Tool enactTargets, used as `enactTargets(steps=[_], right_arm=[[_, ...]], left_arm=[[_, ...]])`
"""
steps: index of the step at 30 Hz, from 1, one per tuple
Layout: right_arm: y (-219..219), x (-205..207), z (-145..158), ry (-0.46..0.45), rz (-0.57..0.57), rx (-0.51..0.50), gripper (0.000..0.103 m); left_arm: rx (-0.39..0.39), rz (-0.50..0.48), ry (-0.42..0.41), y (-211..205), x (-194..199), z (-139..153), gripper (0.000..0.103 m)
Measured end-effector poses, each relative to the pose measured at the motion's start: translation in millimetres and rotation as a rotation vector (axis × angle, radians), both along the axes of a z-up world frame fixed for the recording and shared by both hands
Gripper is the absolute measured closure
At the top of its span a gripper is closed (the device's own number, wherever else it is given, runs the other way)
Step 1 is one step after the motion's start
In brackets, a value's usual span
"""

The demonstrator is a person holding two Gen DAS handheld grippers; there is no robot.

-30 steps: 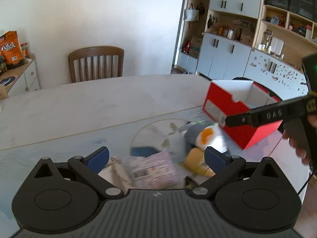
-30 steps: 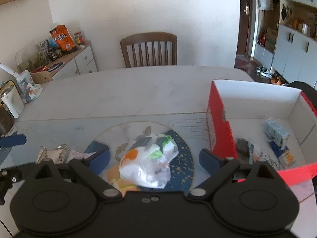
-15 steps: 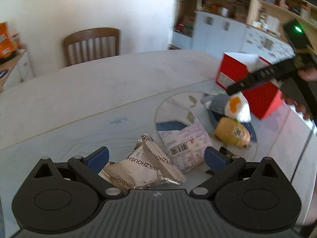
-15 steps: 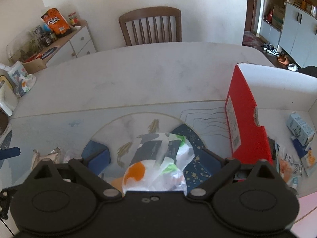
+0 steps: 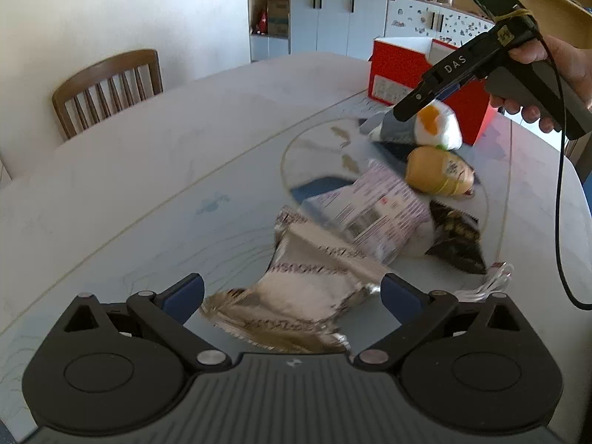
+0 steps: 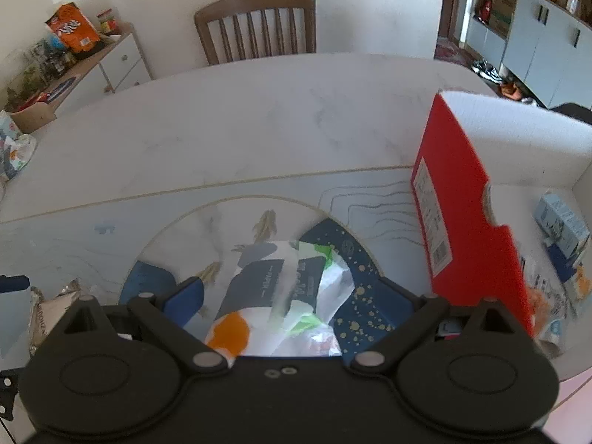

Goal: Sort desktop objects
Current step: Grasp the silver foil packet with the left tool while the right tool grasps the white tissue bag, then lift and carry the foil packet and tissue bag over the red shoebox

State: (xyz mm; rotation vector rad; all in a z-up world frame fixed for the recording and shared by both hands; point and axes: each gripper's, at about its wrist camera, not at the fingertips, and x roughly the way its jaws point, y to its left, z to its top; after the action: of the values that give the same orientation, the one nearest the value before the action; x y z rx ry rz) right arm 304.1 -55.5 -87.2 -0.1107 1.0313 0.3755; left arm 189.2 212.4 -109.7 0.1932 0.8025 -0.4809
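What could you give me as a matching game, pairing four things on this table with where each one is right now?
Things:
1. silver foil packet
2. white tissue pack
3. yellow round packet
4. small blue carton

Places:
A. inside the red box
B. between the open jaws of the right gripper
C. on the mat, just nearer the camera than the white tissue pack in the left wrist view
D. between the open jaws of the left gripper

Pairs: 1-D, 2-B, 3-C, 4-A
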Motion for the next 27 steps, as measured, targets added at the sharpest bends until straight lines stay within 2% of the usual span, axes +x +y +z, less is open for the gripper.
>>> enactTargets(steps=[4,7,9,11,16,21,22,27], right_arm=[[1,6,-12,0.035,-0.029,0.001,0.005],[0,9,-22,0.064,-0.052,-0.003,0.006],[-1,11,-26,0.086,-0.068,0.007,0.01],[-5,12,-30,0.11,-0.086,0.027,0.013],[-6,12,-33,0.143,-0.09,0.041,0.024],[-6,10,-33,0.14,-0.082,0.035,0.032],[-6,9,-32,0.135,-0.08,0.032,0.034],[-9,7,-30,0.113,-0.08,0.027,0.045]], left_arm=[[-0.033,-0.002,0.014,2,2,-7,0.006],[-0.025,-0.009,0.013,0,1,-10,0.009],[-0.029,-0.002,0.007,1,0,-10,0.01],[-0.044,0.01,0.006,3,0,-9,0.018],[-0.072,0.047,0.011,7,3,-8,0.027],[-0.062,0.059,0.006,4,3,-8,0.03],[-0.06,0.058,0.004,3,2,-7,0.035],[-0.024,0.066,-0.012,-5,-1,-6,0.04]])
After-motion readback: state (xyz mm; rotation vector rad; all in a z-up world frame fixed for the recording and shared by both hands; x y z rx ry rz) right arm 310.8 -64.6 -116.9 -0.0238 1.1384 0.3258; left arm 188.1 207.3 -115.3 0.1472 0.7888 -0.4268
